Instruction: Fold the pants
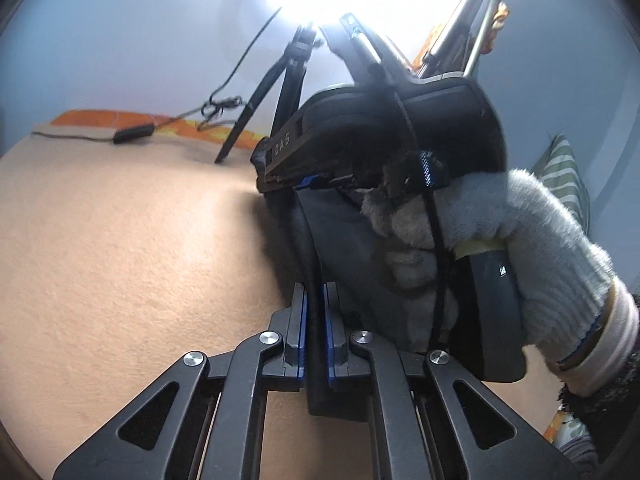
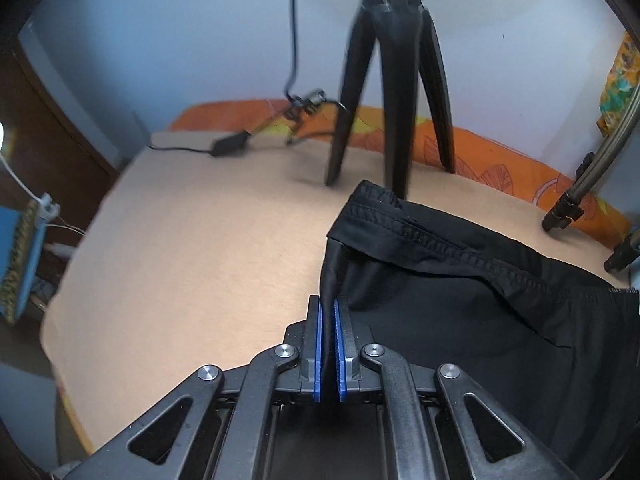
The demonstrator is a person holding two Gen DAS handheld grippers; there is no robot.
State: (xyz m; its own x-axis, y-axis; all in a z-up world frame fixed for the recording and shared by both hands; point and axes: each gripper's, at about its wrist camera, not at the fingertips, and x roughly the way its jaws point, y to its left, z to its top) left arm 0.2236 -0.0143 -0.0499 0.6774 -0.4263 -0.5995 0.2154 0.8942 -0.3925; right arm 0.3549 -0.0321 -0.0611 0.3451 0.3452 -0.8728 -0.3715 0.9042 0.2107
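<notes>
Black pants lie on a peach-coloured cloth surface, waistband towards the far side. My right gripper is shut on a fold of the pants at their left edge. My left gripper is shut on dark pants fabric that rises between its blue pads. Just beyond it in the left wrist view is the right gripper's body, held by a grey-gloved hand.
A black tripod stands at the far side of the surface, with a cable and black adapter to its left. An orange patterned sheet runs along the wall. Metal stand legs are at the right. A blue object sits at the left.
</notes>
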